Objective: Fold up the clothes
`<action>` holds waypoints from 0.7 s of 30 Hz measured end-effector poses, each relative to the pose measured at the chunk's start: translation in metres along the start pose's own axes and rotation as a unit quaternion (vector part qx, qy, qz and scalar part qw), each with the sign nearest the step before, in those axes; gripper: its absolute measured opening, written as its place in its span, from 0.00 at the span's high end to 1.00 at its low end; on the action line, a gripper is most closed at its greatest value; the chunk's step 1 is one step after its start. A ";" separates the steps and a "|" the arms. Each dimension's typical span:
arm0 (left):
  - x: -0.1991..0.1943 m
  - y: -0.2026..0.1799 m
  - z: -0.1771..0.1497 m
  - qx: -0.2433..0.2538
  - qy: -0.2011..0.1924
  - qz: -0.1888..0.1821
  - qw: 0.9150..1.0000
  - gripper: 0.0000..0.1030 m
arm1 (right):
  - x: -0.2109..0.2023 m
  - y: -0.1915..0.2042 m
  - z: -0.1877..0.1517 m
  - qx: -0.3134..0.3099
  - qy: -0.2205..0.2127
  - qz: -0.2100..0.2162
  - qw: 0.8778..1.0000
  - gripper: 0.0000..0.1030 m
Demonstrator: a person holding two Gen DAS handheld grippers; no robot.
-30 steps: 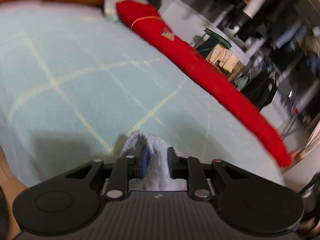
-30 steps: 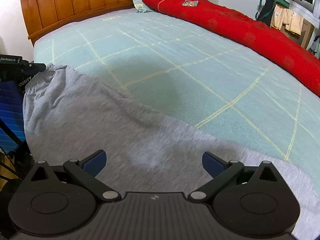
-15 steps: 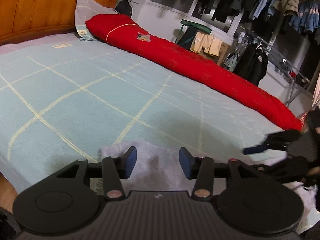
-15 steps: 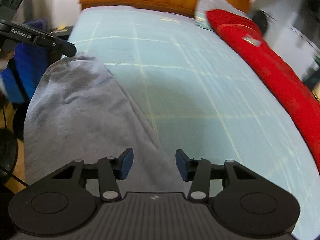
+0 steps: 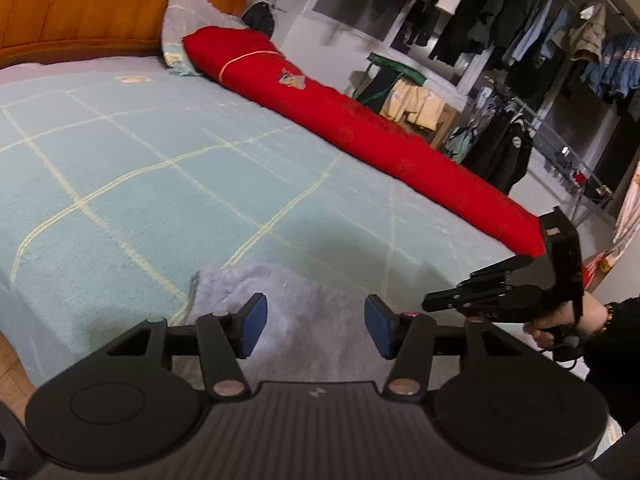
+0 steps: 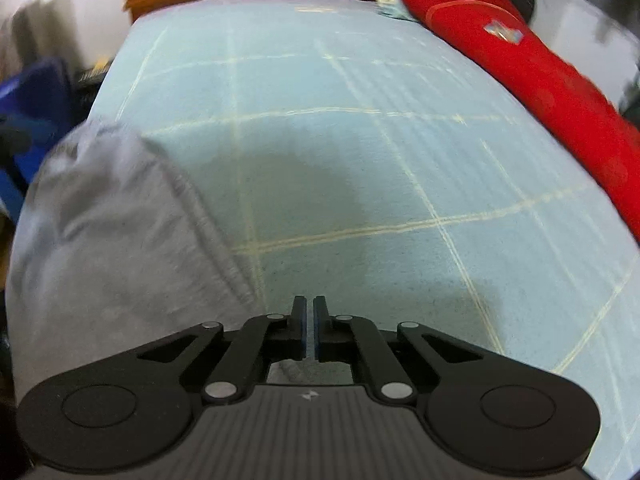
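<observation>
Directly beneath the left gripper [image 5: 312, 326] the grey garment [image 5: 304, 312] is spread on the bed [image 5: 160, 184]; the jaws are opening, standing apart with cloth seen between them but not pressed by the pads. At the right gripper [image 6: 310, 328] the jaws are drawn almost together at the garment's hemmed edge, with a scrap of grey visible behind them; whether cloth is actually pinched cannot be told. To that gripper's left the garment [image 6: 108, 232] is heaped in soft folds toward the bed's near side.

By its look, the fabric is judged soft, light and limp. It should drape and slide rather than hold shape, so hold is best taken at a hem or corner, one per gripper, and the edge kept taut.

Farther off, a long red bolster [image 5: 360, 128] lies along the bed's far side, with a wooden headboard [image 5: 100, 8] beyond.
</observation>
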State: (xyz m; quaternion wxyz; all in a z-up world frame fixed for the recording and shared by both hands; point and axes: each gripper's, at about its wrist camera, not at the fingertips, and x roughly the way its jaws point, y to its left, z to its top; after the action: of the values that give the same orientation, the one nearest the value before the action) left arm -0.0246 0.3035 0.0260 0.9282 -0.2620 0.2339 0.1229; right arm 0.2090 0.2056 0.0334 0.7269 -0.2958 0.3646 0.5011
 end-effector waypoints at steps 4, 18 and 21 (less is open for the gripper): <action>0.006 -0.012 0.005 0.021 0.010 -0.026 0.999 0.47 | -0.038 0.001 -0.013 0.019 -0.025 -0.005 1.000 0.64; 0.140 -0.069 -0.017 0.099 0.173 -0.138 0.970 0.41 | -0.081 0.007 -0.127 0.177 0.022 -0.079 0.981 0.17; 0.159 -0.066 -0.011 0.100 0.161 -0.147 0.971 0.41 | -0.067 0.008 -0.138 0.205 0.040 -0.087 0.974 0.01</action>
State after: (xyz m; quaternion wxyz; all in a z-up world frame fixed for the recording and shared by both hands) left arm 0.1310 0.2596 -0.0332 0.9079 -0.2156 0.3501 -0.0822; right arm 0.1539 0.0638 0.0109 0.7976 -0.1906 0.4615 0.3383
